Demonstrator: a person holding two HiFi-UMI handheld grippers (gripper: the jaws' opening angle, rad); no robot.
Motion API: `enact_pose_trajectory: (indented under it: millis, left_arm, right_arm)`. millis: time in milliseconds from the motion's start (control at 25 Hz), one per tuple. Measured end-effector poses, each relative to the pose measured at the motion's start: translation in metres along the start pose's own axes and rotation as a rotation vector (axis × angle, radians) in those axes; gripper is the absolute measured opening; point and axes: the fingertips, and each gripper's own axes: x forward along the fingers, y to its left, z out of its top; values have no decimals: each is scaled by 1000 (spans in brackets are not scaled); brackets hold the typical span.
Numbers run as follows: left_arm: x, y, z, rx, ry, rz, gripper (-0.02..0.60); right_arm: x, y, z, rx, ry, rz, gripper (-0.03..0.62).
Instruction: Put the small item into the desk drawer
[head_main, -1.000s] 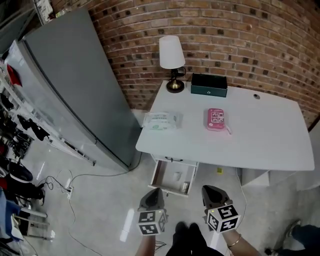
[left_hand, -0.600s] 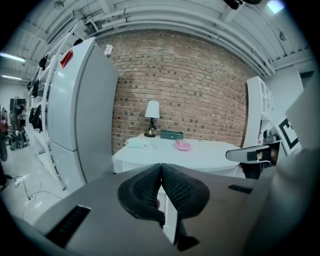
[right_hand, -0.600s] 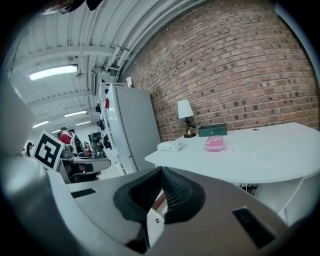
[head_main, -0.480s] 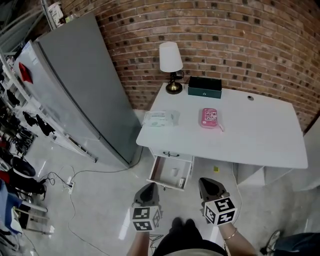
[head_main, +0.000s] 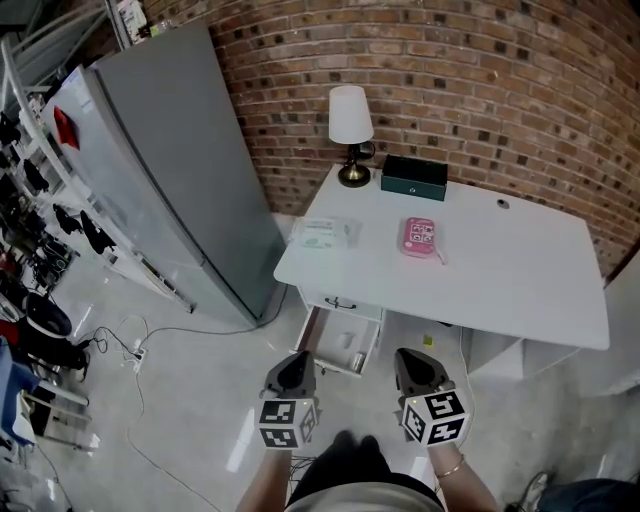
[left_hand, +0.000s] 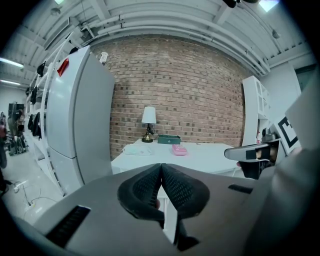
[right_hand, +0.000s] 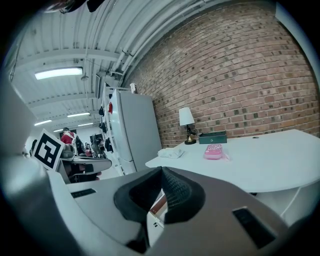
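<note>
Head view with both gripper views. The white bench (head_main: 520, 290) stands against a red brick wall (head_main: 520, 90). On its top are a white-shaded table lamp (head_main: 351, 115), a dark green rectangular box (head_main: 413, 176), a flat pink case (head_main: 419, 237) and a soft white-and-green packet (head_main: 323, 233).

Below the bench's left front edge the white desk drawer (head_main: 310, 338) is pulled out, so its inside is reachable from above. A small pale object (head_main: 346, 341) lies in it. Whether this is the task's small item cannot be settled: the scene fits an item already stowed with the drawer left open, or an open drawer waiting for something from the bench top, such as the pink case.

The left claw (head_main: 291, 372) and right claw (head_main: 413, 368) are held side by side low in front of the body. Their marker cubes face the head camera and their tips point forward, slightly downward, toward the drawer. Both are well short of the bench. Each claw has its pads pressed together with nothing between them, so neither carries the item.
</note>
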Motion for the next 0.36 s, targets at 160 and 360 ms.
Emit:
enact_pose_trajectory:
  millis: [160,360]
  left_arm:
    - [-4,0,4,9,-16,7,21]
    - [-8,12,0,6,-28,26,21]
  right_arm:
    - [2,5,3,-14,-10,17,6]
    - [11,11,2,-24,-23,27,6]
